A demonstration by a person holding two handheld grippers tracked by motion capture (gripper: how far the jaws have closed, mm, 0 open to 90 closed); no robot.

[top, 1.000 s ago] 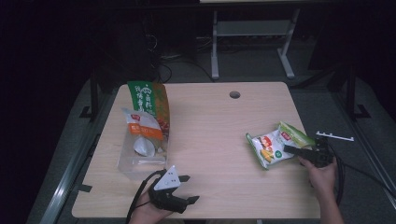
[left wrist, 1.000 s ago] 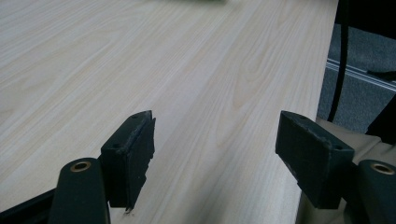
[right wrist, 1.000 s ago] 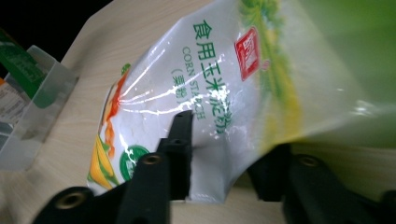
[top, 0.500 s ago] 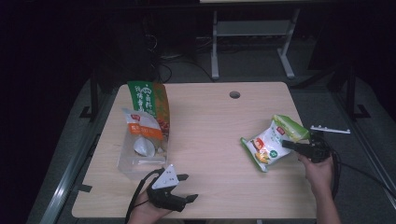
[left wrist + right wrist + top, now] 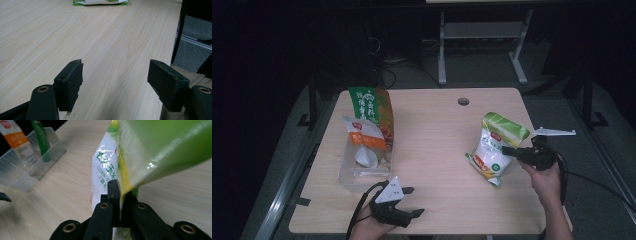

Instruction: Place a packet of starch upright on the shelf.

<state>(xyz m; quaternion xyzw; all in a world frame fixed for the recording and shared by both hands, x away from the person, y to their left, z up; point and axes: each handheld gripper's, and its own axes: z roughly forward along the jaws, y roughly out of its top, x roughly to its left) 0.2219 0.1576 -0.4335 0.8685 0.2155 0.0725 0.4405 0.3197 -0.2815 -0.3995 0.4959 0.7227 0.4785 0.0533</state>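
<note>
A green-and-white corn starch bag point(image 5: 495, 145) stands tilted up at the table's right, its lower end still near the wood. My right gripper point(image 5: 508, 150) is shut on the bag's right edge; in the right gripper view the gripper point(image 5: 119, 192) pinches the bag point(image 5: 150, 150) between both black pads. My left gripper point(image 5: 416, 201) rests near the table's front edge, open, with nothing between its fingers. In the left gripper view the gripper point(image 5: 115, 77) frames bare wood, and the bag point(image 5: 100, 2) lies far ahead.
A clear plastic bin point(image 5: 360, 176) at the left holds a tall green-and-orange bag point(image 5: 372, 111) and a white-and-orange pouch point(image 5: 361, 134). The light wooden table point(image 5: 437, 125) has a cable hole point(image 5: 463, 101) at the back. Dark floor and a metal stand lie beyond.
My right gripper closed on the bag's edge and rose, tipping the bag from flat to nearly upright. The left gripper stayed where it was.
</note>
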